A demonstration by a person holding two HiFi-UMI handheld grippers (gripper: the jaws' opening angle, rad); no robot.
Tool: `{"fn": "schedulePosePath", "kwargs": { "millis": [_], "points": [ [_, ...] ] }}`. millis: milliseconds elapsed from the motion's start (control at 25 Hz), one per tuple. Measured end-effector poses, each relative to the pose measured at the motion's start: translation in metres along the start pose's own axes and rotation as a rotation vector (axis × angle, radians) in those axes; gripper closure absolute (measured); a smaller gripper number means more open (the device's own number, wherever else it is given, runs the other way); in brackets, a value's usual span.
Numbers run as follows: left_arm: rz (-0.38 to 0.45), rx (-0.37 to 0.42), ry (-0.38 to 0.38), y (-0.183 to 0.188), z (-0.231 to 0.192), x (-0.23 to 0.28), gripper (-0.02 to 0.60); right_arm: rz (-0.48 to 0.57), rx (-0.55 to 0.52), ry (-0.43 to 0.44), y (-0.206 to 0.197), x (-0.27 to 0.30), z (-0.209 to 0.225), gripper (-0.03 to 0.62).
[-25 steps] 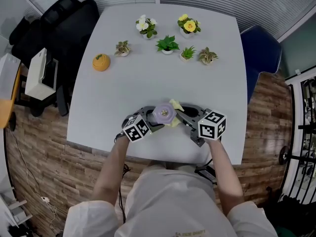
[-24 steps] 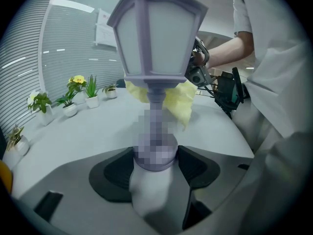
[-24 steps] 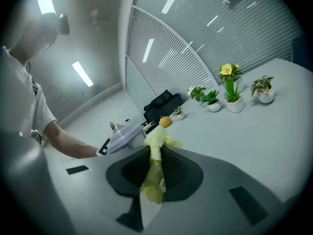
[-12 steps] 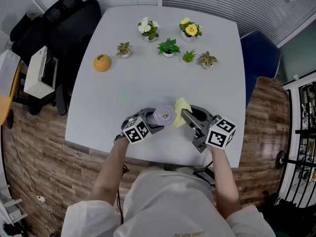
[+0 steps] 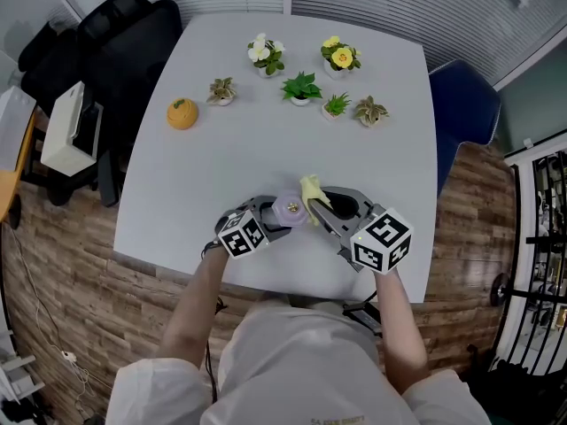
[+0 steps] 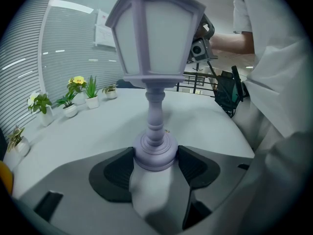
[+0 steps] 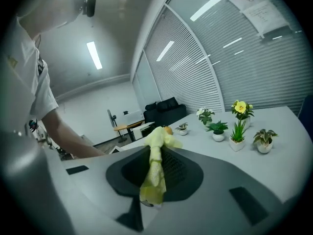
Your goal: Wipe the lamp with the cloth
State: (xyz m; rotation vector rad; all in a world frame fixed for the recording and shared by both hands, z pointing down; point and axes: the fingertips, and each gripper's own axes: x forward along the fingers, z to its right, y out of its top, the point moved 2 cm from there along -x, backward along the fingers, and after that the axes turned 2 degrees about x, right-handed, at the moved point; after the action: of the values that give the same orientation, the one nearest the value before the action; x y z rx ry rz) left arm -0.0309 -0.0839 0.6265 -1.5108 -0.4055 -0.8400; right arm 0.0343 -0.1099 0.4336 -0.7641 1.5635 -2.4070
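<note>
My left tongs (image 6: pixel 155 166) are clamped on the base of the lamp (image 6: pixel 159 33), holding it upright on the table (image 5: pixel 266 140) near my edge. My right tongs (image 7: pixel 152 177) pinch the cloth (image 7: pixel 157 140), its loose end poking up past the tips. The lamp stands just left of that cloth, stem vertical, so I judge the wipe wants a short leftward sweep from the right tongs.

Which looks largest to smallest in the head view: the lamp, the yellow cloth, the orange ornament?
1. lamp, though its top sits nearer the camera.
2. orange ornament and yellow cloth: too alike to rank.
</note>
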Motion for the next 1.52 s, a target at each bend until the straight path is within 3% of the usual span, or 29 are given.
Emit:
{"fn": "schedulePosePath", "kwargs": {
  "millis": [240,800,1520],
  "points": [
    [-0.001,-0.002,0.0,0.0,-0.001,0.0,0.296,-0.089,-0.059,0.016,0.007,0.019,-0.006,0.53],
    [-0.001,0.003,0.004,0.0,0.0,0.0,0.296,-0.204,0.033,0.077,0.015,0.048,-0.015,0.53],
    [-0.008,-0.006,-0.003,0.0,-0.001,0.0,0.296,-0.217,-0.032,0.155,0.022,0.055,-0.046,0.53]
  ]
}}
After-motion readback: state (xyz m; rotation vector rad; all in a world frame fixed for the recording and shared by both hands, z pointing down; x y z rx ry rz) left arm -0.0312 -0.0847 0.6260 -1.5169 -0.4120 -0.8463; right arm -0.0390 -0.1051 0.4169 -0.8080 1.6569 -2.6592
